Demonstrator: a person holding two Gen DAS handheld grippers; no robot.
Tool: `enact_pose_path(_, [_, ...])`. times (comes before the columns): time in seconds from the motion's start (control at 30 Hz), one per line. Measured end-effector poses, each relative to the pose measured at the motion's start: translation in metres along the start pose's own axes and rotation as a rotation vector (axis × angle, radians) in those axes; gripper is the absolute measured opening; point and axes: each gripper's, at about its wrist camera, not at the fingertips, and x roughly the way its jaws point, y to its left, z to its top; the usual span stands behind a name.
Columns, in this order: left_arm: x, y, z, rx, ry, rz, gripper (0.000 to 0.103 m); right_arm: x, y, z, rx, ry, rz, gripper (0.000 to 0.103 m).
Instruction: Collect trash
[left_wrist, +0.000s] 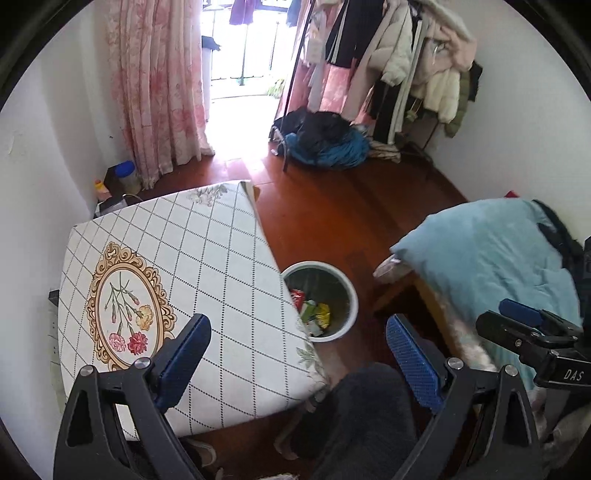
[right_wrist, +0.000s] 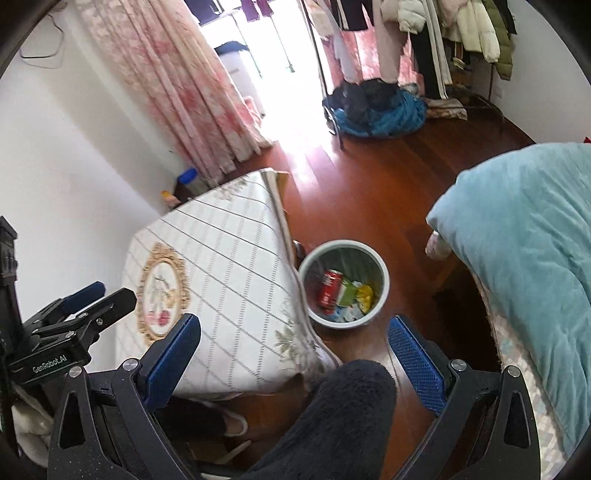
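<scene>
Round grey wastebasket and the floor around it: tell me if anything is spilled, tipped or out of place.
Nothing stands out. The round grey wastebasket stands upright on the red-brown wooden floor beside the grid-patterned tablecloth. The red drink can and the green and yellow wrappers lie inside it; no litter shows on the floor.

A table under a white diamond-check cloth, printed with a framed flower motif, stands against the wall. Behind it hangs a pink floral curtain, with a blue-lidded jar on the floor at its foot. Across the wooden floor from the table lies a blue quilt (on a bed). Far beyond the table, coats crowd a clothes rack above a heap of dark and blue clothing.
</scene>
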Motion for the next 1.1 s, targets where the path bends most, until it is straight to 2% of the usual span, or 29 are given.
enact_pose_path(0.2, [-0.037,0.005,0.001,-0.026,-0.058,-0.051,0.097,-0.045,0.015,0.004,-0.031,-0.046,0.059,0.103])
enact_pose_path(0.47, [-0.067,0.004,0.003,-0.010,-0.095,-0.092,0.097,-0.076,0.028,0.008,-0.057,-0.070,0.122,0.103])
enact_pose_path(0.93, [-0.078,0.001,0.002,0.008,-0.105,-0.113,0.097,-0.084,0.033,0.008,-0.076,-0.057,0.132,0.103])
enact_pose_path(1.03, [-0.077,0.001,0.002,0.007,-0.103,-0.113,0.103,-0.083,0.033,0.010,-0.080,-0.053,0.131,0.103])
enact_pose_path(1.1, [-0.077,0.001,0.002,0.009,-0.102,-0.114,0.103,-0.082,0.034,0.010,-0.082,-0.051,0.130,0.103])
